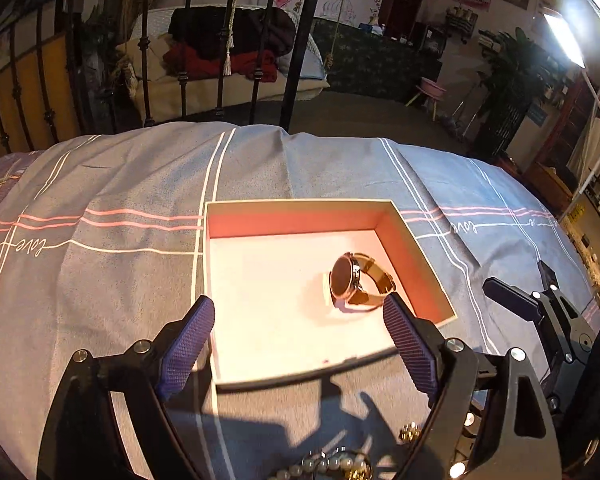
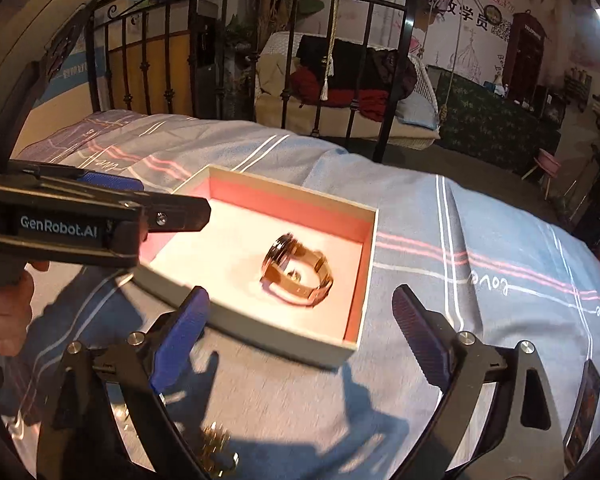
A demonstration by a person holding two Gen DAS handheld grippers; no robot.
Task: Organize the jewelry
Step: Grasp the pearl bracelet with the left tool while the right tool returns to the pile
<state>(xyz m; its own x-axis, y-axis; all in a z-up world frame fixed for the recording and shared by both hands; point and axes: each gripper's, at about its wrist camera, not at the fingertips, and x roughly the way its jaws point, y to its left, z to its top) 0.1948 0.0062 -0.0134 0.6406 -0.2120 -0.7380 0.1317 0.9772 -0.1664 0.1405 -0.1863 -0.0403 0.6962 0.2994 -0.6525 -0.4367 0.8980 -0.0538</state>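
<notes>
Hovering at the box's [image 1: 416, 256] near edge, the left claw [image 1: 298, 344] gapes empty. Inside the box lies the watch [image 1: 354, 282], apparently stowed. Nearer than the box, beads [image 1: 328, 465] wait on the bed [image 1: 120, 184]; the right claw [image 2: 300, 338] also spreads empty.

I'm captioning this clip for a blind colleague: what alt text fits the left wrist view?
A wristwatch rests on its side inside an open pink-lined box on a striped bedspread. The open left gripper frames the box, with beaded jewelry on the bedspread beneath it.
</notes>
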